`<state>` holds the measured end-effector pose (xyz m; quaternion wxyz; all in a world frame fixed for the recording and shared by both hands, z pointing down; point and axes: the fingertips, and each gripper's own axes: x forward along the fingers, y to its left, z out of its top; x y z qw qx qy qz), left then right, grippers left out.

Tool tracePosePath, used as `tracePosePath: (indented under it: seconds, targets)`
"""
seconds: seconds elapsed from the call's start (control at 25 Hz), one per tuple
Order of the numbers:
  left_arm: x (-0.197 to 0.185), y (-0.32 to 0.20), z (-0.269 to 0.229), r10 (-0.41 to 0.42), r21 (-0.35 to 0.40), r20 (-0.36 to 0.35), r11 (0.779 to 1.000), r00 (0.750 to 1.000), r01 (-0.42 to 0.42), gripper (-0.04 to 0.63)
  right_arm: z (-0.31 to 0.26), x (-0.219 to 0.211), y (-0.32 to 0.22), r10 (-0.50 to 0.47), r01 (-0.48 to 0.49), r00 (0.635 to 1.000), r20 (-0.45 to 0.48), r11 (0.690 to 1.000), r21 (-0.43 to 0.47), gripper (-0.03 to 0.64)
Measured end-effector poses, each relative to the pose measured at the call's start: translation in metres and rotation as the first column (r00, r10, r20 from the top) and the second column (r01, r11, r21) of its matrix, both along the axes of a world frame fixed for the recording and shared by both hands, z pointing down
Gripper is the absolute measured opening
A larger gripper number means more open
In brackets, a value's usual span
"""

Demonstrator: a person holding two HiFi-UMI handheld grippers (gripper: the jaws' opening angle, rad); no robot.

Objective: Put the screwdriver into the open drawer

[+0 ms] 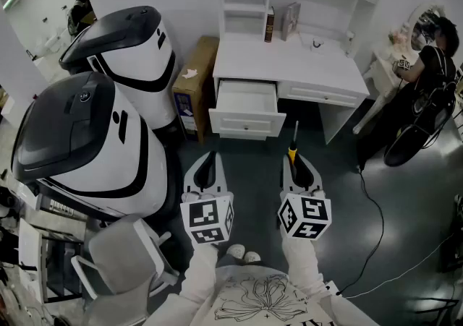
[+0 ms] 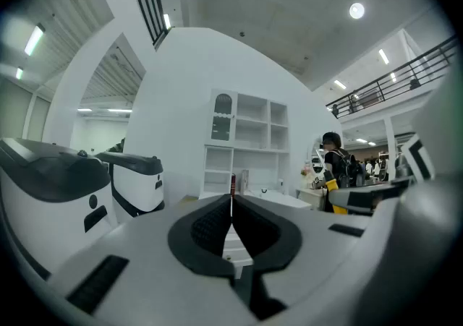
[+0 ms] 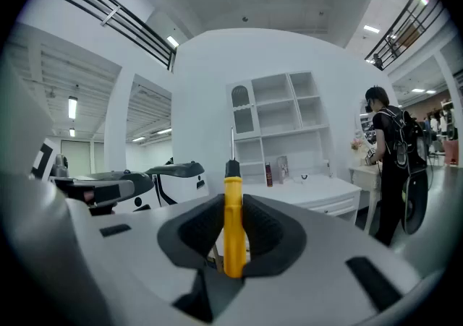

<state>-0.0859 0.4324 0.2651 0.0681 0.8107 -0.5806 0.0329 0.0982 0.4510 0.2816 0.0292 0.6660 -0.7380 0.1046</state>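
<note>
- Transport was the step in hand: the right claw (image 1: 295,162) gripped the yellow-handled screwdriver with a thin metal shaft (image 3: 233,220), its tip pointing ahead.
- Beside it, the left claw (image 2: 232,225) was closed and empty.
- Well ahead of the right claw, slightly leftward, the open white drawer (image 1: 246,124) jutted from the white table (image 1: 289,64).
- The next move likely called for closing in, then lowering the tool over the drawer before letting go.

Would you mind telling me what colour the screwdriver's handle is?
The screwdriver has a yellow handle with a black collar, clearest in the right gripper view.
</note>
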Motion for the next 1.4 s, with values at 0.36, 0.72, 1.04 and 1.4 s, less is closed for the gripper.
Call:
tracePosePath:
  seconds: [0.36, 0.72, 1.04, 1.4]
  targets:
    - [-0.005, -0.001, 0.003, 0.013, -0.003, 0.000, 1.000, 1.000, -0.013, 0.009, 0.003, -0.008, -0.001, -0.001, 0.001, 1.000, 0.004, 1.000, -0.001, 0.075]
    - [-0.015, -0.009, 0.005, 0.036, 0.001, 0.000, 0.999, 0.999, -0.036, 0.008, 0.009, -0.018, -0.005, 0.023, -0.023, 0.999, 0.030, 1.000, 0.003, 0.075]
    - [-0.019, -0.015, 0.016, 0.063, -0.021, -0.004, 0.998, 0.998, -0.063, 0.008, 0.020, -0.030, -0.006, 0.028, -0.028, 0.999, 0.024, 0.999, -0.025, 0.075]
    - [-0.010, -0.039, 0.027, 0.068, -0.049, -0.003, 0.997, 0.998, -0.068, 0.009, 0.031, -0.021, -0.033, 0.031, -0.029, 0.999, 0.031, 0.998, -0.052, 0.075]
